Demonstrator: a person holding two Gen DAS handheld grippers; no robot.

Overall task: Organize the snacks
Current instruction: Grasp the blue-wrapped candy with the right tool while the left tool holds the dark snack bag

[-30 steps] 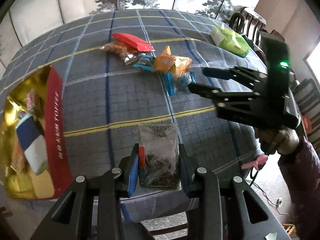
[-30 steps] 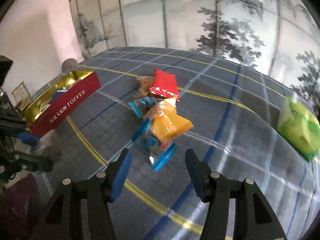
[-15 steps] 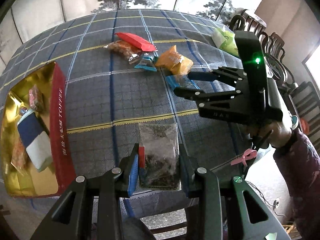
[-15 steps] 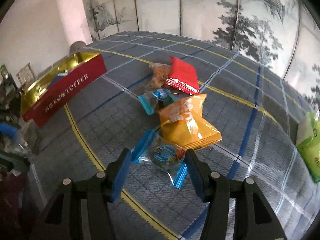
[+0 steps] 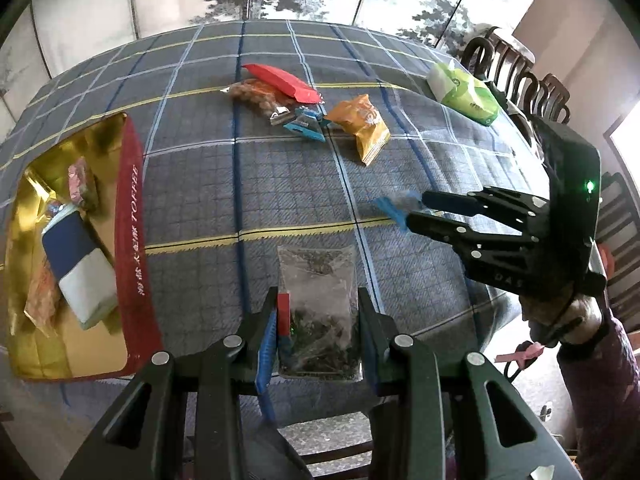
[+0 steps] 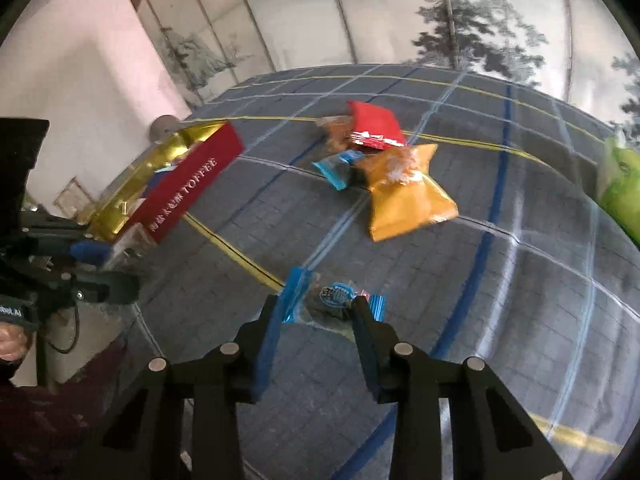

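My left gripper point(image 5: 318, 330) clamps a clear crinkled packet of dark bits point(image 5: 318, 312) near the table edge. My right gripper point(image 6: 316, 312) grips a transparent blue-ended candy wrapper point(image 6: 334, 296). Four snack packs remain clustered; one red-and-gold toffee box point(image 5: 130, 240).

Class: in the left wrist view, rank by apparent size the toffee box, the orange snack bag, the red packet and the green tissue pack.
1. toffee box, by far the largest, though nearest the camera.
2-4. green tissue pack, orange snack bag and red packet look much alike; I would not rank them.
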